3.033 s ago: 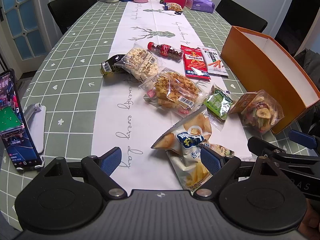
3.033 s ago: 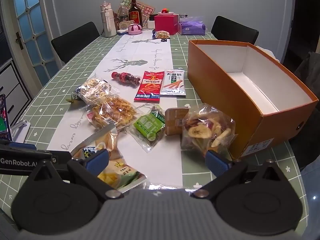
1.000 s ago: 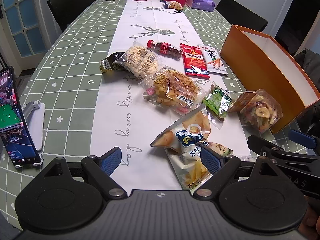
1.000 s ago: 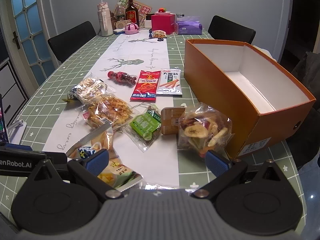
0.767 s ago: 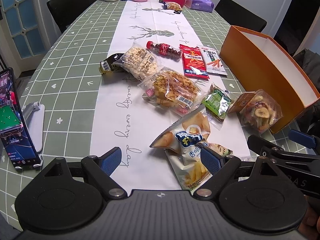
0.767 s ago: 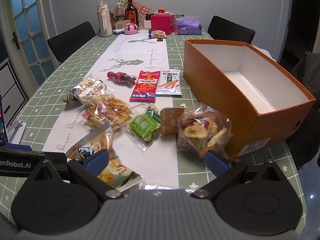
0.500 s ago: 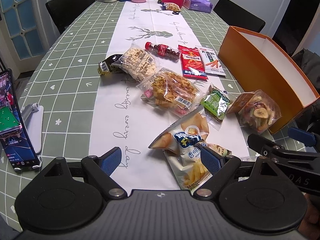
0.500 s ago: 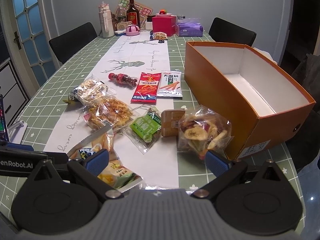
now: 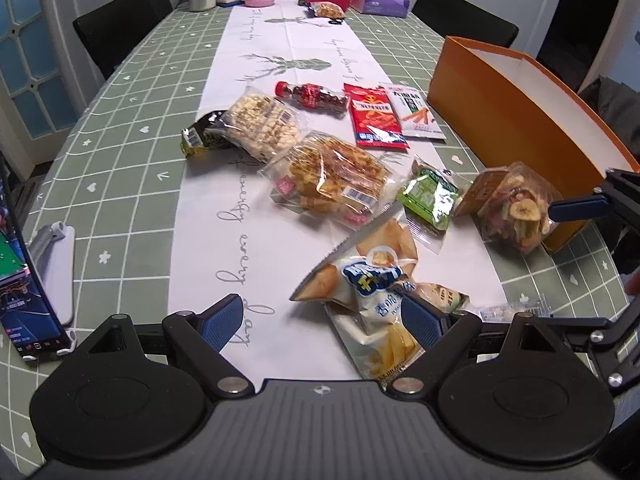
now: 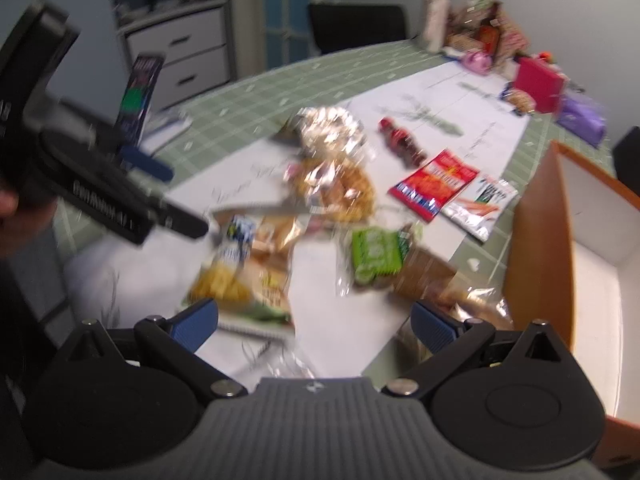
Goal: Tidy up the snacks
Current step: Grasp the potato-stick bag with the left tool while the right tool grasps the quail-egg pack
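Right gripper hung jaws apart, empty | dried-fruit bag lay just ahead-right of it, touching the orange box | left gripper also spread, empty, farther off | right's closer, probably its grab

We see left wrist view sharp, evenly lit, dim indoor light; soft glare on clear snack bags. Fisheye bends table edges. Right wrist view heavily motion-blurred, snacks smeared; orange box soft-edged. We note weak shadows, dark corners.
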`<state>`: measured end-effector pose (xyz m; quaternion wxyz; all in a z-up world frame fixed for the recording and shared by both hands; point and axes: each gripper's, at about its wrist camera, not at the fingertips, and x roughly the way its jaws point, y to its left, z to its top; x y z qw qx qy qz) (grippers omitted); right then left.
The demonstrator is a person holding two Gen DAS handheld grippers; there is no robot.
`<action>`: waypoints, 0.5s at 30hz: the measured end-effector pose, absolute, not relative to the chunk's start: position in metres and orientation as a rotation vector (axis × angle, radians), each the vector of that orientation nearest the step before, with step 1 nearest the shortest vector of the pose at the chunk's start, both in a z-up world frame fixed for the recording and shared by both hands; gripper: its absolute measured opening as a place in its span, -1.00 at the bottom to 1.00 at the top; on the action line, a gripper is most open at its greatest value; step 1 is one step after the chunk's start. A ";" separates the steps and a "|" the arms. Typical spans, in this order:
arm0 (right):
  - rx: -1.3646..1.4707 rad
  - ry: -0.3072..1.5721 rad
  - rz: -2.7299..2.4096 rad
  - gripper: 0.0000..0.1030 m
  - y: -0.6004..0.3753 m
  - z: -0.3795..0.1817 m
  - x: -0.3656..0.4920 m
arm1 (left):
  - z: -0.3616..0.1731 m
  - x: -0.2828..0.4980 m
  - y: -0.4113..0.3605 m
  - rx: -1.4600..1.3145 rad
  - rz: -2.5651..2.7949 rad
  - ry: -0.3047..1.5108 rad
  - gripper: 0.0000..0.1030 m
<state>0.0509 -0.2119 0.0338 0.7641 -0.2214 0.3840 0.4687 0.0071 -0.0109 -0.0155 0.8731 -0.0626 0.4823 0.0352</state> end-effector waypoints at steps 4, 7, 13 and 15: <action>-0.480 0.897 1.035 0.94 -0.219 0.016 0.053 | -0.023 0.009 -0.016 -0.138 0.061 1.028 1.00; -0.524 0.903 1.110 0.94 -0.214 0.013 0.045 | -0.027 0.011 -0.017 -0.176 0.049 1.031 1.00; -0.629 0.919 1.156 0.82 -0.205 0.002 0.035 | -0.032 0.017 -0.020 -0.267 0.005 1.052 1.00; -0.643 0.945 1.163 0.78 -0.204 -0.003 0.035 | -0.035 0.019 -0.023 -0.268 0.010 1.058 1.00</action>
